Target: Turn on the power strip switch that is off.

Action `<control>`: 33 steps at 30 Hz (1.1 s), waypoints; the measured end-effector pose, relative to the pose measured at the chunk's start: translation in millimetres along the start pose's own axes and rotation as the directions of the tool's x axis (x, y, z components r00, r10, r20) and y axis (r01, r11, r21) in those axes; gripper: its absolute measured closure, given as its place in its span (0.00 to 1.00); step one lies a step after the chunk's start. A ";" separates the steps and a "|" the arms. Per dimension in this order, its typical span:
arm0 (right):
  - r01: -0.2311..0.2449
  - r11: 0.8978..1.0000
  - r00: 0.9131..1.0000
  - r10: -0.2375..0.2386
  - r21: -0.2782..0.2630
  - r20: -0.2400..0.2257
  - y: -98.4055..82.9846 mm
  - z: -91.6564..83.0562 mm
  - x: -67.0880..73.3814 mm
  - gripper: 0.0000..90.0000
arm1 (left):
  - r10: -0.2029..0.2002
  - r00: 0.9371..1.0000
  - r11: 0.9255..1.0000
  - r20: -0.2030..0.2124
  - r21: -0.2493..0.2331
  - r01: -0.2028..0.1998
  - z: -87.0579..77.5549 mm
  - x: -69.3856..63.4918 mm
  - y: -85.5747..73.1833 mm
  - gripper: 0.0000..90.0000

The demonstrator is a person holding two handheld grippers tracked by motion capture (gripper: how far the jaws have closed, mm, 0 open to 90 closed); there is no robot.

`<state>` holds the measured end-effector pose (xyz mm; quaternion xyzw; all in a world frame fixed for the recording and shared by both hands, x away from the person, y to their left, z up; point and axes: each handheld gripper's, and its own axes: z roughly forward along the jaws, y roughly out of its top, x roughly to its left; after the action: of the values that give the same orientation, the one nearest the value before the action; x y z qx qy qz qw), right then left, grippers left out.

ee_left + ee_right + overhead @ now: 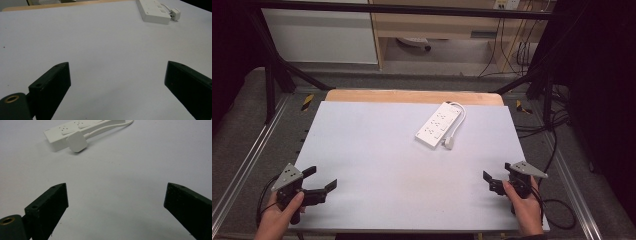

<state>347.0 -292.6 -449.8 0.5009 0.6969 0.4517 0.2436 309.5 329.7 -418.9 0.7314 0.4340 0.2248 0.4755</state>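
A white power strip (438,124) lies at the back right of the pale table top (377,150), its cable looped round the far end and its white plug (449,142) resting beside it. The left gripper view has the strip (153,11) and plug (175,13) at the top right; the right gripper view has the strip (72,131) and plug (76,141) at the top left. My left gripper (321,179) stands open near the front left corner, nothing between its jaws. Open and empty too is my right gripper (498,174), near the front right edge.
A wooden strip (412,96) borders the table's far edge. Black frame bars (277,70) stand at the back corners, and cables (557,150) trail along the right side. A white cabinet (322,35) and wooden shelving (437,25) lie beyond.
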 end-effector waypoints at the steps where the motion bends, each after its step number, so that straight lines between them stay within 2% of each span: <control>1: 0.001 1.000 1.000 -0.001 0.003 -0.003 -0.2 -0.1 0.9 0.06 | 0.001 1.000 1.000 0.001 0.001 -0.001 0.0 -0.1 0.0 0.08; 5: 0.012 1.000 1.000 -0.012 0.004 -0.001 0.4 -0.9 2.9 0.07 | 0.003 1.000 1.000 0.004 0.001 -0.003 -0.3 -0.9 0.2 0.08; 10: 0.030 1.000 0.999 -0.030 -0.002 -0.030 6.9 -0.7 9.0 0.07 | 0.002 1.000 1.000 0.006 0.004 -0.002 0.5 -0.7 -0.2 0.08; 14: 0.023 0.999 0.999 -0.025 -0.027 -0.045 12.8 -1.6 11.8 0.05 | 0.002 1.000 1.000 0.008 0.007 -0.002 0.5 -0.5 -0.6 0.07; 18: 0.011 1.000 0.998 -0.013 -0.024 -0.061 17.9 -2.0 14.9 0.03 | 0.004 1.000 1.000 0.008 0.005 -0.004 0.3 -0.3 -0.5 0.07; 24: 0.019 0.999 0.998 -0.022 -0.050 -0.061 23.3 -3.2 17.2 0.03 | 0.012 1.000 1.000 0.003 0.006 -0.012 0.1 1.7 -0.5 0.07; 28: 0.018 0.997 0.998 -0.022 -0.074 -0.056 30.8 -0.5 15.7 0.03 | 0.017 1.000 1.000 0.005 0.007 -0.017 3.7 2.3 0.8 0.07; 31: -0.002 0.996 0.998 -0.003 -0.086 -0.064 36.2 2.4 15.1 0.03 | 0.018 1.000 1.000 0.007 0.003 -0.018 8.9 3.7 3.9 0.07; 33: 0.003 0.996 0.998 -0.008 -0.087 -0.065 37.9 3.6 15.4 0.03 | 0.023 1.000 1.000 -0.004 0.001 -0.023 12.8 5.7 6.5 0.07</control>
<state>362.2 -273.7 -416.6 0.4729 0.6854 0.4971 0.2438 324.7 327.1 -419.3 0.7361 0.4266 0.2315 0.4718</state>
